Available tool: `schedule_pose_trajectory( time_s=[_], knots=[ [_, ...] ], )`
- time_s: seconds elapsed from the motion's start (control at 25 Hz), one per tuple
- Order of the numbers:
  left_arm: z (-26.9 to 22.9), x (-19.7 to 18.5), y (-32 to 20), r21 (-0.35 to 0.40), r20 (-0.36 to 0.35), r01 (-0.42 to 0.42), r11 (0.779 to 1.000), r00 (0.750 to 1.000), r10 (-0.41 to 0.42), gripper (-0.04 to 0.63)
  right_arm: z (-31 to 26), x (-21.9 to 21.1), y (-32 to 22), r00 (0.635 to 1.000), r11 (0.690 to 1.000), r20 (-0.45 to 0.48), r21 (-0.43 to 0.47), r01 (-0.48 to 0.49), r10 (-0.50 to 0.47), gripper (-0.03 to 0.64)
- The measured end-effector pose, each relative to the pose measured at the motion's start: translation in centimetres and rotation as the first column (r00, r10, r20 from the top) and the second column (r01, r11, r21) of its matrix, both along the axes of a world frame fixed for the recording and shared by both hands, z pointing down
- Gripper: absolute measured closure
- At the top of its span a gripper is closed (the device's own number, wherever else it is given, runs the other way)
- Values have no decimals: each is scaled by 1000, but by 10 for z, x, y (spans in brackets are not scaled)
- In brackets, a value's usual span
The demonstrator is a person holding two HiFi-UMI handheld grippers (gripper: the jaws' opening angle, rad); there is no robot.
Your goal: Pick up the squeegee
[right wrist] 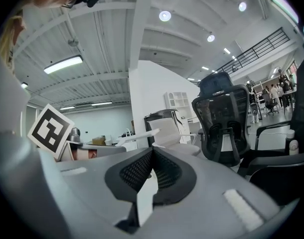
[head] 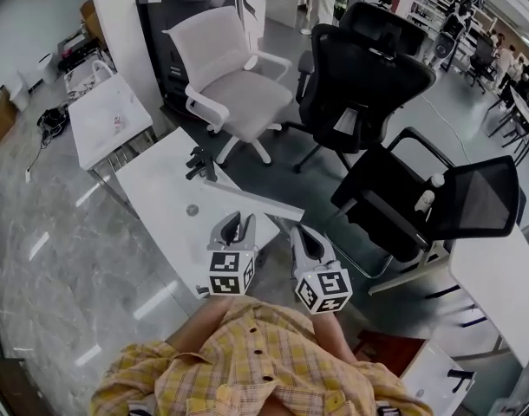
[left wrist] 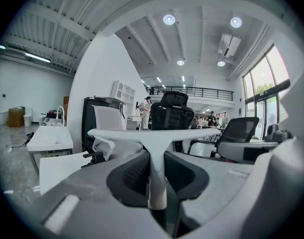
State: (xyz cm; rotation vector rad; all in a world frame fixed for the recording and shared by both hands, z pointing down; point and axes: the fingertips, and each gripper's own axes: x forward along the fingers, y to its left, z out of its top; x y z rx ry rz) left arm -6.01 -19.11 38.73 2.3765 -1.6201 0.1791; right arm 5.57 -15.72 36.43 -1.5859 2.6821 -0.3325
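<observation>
left gripper [head: 238,224] is clamped on the white squeegee [left wrist: 157,138], with the handle pinched right between the two dark pads. the blade sits crosswise just past the tips like the top of a t. from the head view that blade lies over the near corner of the white table [head: 152,189], pretty much level. can't say for sure from up there how much air is under it. right gripper [head: 304,239] is just beside the left one. its jaws are together at the tips with nothing in them, and it's not touching the squeegee. beyond the table i see a white office chair [head: 234,81] and a black office chair [head: 368,76].
</observation>
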Motion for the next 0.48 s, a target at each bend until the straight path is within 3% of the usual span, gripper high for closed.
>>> schedule_pose_trajectory(
  time_s=[0.48],
  knots=[
    [-7,-1,4,43,-20,-15,999,1000,16,509,-4,4,-2,1000,1000,12,19,-25,25,620]
  ],
)
